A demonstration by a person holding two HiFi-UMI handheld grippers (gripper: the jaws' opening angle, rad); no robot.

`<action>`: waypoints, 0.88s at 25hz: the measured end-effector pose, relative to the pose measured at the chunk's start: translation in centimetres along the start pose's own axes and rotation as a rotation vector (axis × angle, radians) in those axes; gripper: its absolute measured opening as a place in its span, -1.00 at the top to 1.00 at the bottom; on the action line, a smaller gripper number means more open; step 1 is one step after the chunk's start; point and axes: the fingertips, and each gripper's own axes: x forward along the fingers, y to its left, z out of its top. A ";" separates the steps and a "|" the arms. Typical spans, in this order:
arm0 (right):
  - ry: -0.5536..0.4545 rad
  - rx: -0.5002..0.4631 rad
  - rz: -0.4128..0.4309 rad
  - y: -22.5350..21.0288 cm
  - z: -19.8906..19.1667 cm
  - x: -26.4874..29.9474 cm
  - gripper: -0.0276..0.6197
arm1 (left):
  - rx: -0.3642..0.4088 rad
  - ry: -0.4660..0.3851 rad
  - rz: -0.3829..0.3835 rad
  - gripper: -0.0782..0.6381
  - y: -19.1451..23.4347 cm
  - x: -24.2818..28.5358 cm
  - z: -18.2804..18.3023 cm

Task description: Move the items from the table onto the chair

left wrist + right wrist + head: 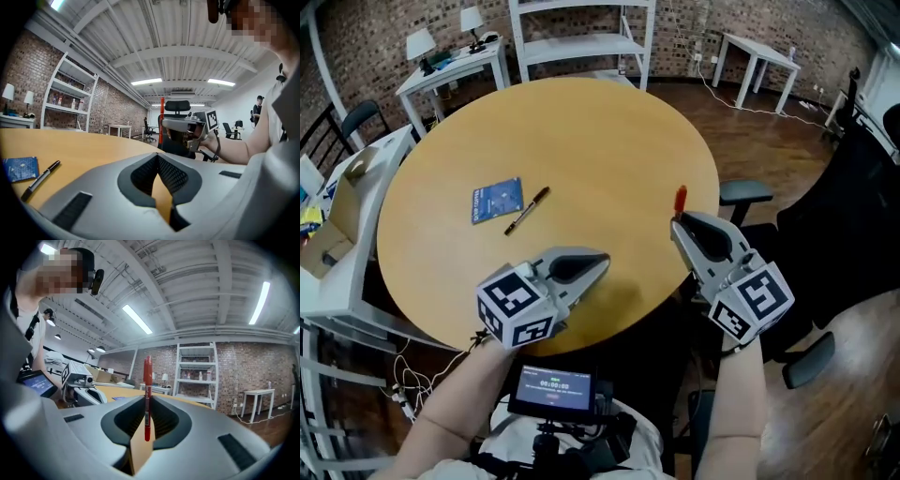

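Note:
A red pen stands upright between the jaws of my right gripper, which is shut on it over the right edge of the round wooden table. In the right gripper view the red pen rises from the gripper. My left gripper hovers over the table's near edge, shut with nothing in it. A blue booklet and a black pen lie on the table's left half, beyond the left gripper. The black chair stands to the right of the table.
The chair's armrest sits close to the table's right edge. A white shelf unit and white side tables stand behind. A cardboard box rests on a white desk at the left. A small screen hangs at the person's chest.

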 end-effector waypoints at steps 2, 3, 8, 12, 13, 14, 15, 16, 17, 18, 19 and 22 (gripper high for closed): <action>-0.043 0.022 -0.095 -2.3 0.4 -3.4 0.76 | 0.000 -0.001 0.000 0.77 -0.7 1.0 0.2; -0.058 0.030 -0.150 -3.6 0.4 -5.1 0.76 | 0.003 -0.002 -0.010 0.77 -1.1 1.5 0.4; 0.018 0.103 -0.424 -9.6 -5.1 -14.1 0.76 | 0.013 0.000 -0.084 0.77 -3.6 4.5 1.0; 0.183 0.185 -0.554 -12.2 -14.5 -19.9 0.76 | 0.022 0.001 -0.121 0.77 -5.4 7.0 1.6; 0.241 0.193 -0.574 -12.5 -16.9 -20.8 0.76 | 0.025 0.002 -0.130 0.77 -5.7 7.5 1.7; 0.308 0.198 -0.589 -12.7 -19.3 -21.6 0.76 | 0.026 0.003 -0.138 0.77 -6.1 7.9 1.7; 0.385 0.198 -0.597 -12.7 -21.6 -22.4 0.76 | 0.026 0.005 -0.146 0.77 -6.4 8.3 1.8; 0.474 0.193 -0.597 -12.7 -24.1 -23.0 0.76 | 0.025 0.006 -0.153 0.77 -6.7 8.5 1.8; 0.573 0.182 -0.591 -12.6 -26.6 -23.7 0.76 | 0.025 0.007 -0.156 0.77 -6.9 8.7 1.9; 0.677 0.165 -0.579 -12.5 -29.2 -24.3 0.76 | 0.025 0.008 -0.158 0.77 -7.0 8.7 1.9; 0.780 0.145 -0.563 -12.4 -31.7 -25.0 0.76 | 0.025 0.009 -0.157 0.77 -7.1 8.8 1.9; 1.001 0.138 -0.527 -12.3 -37.6 -26.6 0.76 | 0.026 0.009 -0.156 0.77 -7.1 8.9 2.1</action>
